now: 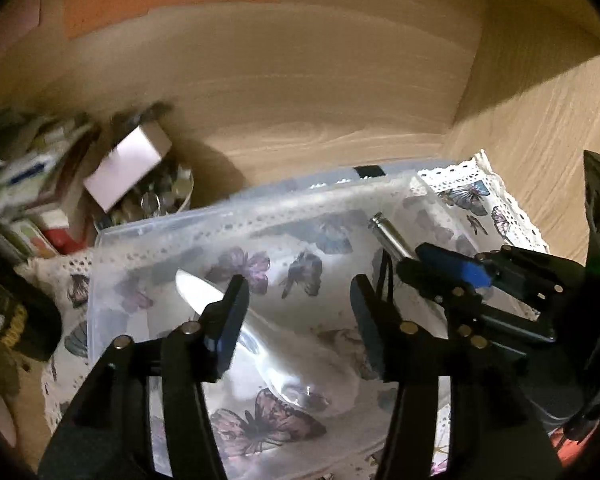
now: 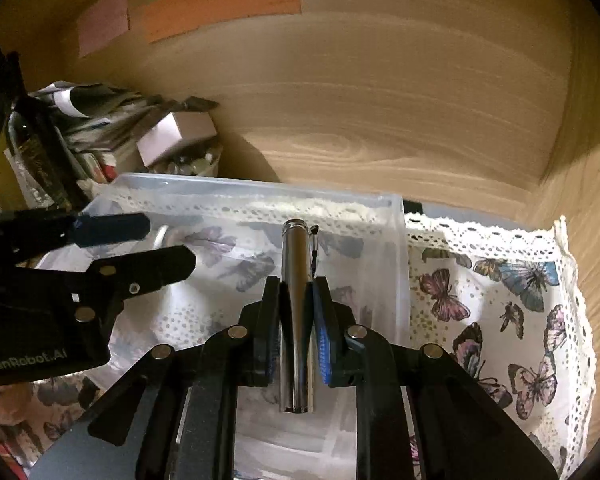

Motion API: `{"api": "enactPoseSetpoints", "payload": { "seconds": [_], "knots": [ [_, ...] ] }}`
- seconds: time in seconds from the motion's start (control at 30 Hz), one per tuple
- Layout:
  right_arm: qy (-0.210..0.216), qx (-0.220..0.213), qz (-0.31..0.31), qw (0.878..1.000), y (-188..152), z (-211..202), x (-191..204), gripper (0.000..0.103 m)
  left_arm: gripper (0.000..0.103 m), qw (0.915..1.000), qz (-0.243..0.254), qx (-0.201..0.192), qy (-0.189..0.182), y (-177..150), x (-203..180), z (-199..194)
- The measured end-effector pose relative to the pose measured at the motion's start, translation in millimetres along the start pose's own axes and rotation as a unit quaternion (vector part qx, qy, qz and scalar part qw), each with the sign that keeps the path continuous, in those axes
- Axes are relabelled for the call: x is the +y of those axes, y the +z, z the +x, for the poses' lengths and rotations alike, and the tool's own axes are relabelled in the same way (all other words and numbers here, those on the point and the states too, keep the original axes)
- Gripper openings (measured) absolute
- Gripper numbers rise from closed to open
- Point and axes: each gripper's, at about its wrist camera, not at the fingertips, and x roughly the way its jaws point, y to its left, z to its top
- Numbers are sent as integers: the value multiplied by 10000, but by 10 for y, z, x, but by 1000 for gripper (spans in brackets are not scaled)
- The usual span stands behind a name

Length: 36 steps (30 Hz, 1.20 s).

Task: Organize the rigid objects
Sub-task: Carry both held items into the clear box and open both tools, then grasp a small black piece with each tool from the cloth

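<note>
A clear plastic bin [image 1: 228, 220] stands on a butterfly-print cloth [image 2: 500, 300] inside a wooden cabinet. My left gripper [image 1: 298, 304] is open above the bin, over a white spoon-like piece [image 1: 196, 290] that lies inside. My right gripper [image 2: 297, 300] is shut on a silver metal cylinder [image 2: 296, 264] with a small black cord, held over the bin's right part. The cylinder [image 1: 388, 236] and right gripper [image 1: 432, 260] also show in the left wrist view. The left gripper [image 2: 168, 242] shows at the left of the right wrist view.
A pile of boxes, papers and a bowl of small shiny items [image 1: 156, 200] sits at the back left. A dark bottle [image 2: 40, 152] stands left of the bin. The cabinet's back wall [image 2: 340, 100] carries coloured sticky notes [image 2: 220, 0]. The right wall [image 2: 588, 200] is close.
</note>
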Motion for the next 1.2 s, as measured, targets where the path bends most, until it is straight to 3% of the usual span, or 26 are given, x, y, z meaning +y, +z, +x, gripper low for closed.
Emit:
{"api": "enactPoseSetpoints", "payload": {
  "seconds": [0.2,0.37,0.47,0.53,0.63,0.83,1.07,1.1,1.2],
  "knots": [
    [18,-160,-37,9999,22,-177,19,21,57,9998,-197,-54,-19,-54,142,-165],
    [-32,-552,-157,9983,54,-507,39,30,74,9984,-285,-458,160,-145,270,-544],
    [-81,-832,-241,9962,37,-734,51,43,81,9967,-309,-684,301,-228,351,-783],
    [-88,-980,-248,9948,-4,-879,42,48,91,9952,-336,-834,382,-315,397,-949],
    [-82,-1102,-215,9936,-105,-1058,74,50,95,9938,-328,-955,473,-434,421,-1083],
    [-131,-995,-78,9949,-418,-1198,63,54,96,9948,-256,-810,553,-773,453,-1152],
    [-136,-438,143,9988,-827,-1076,-19,54,96,9971,-154,-339,661,-1171,523,-963],
    [-152,-393,158,9990,-880,-1072,-30,54,92,9978,-134,-221,611,-1223,532,-913],
    [-177,-245,189,9994,-1009,-1055,-50,54,67,9990,-36,185,394,-1344,516,-771]
  ]
}}
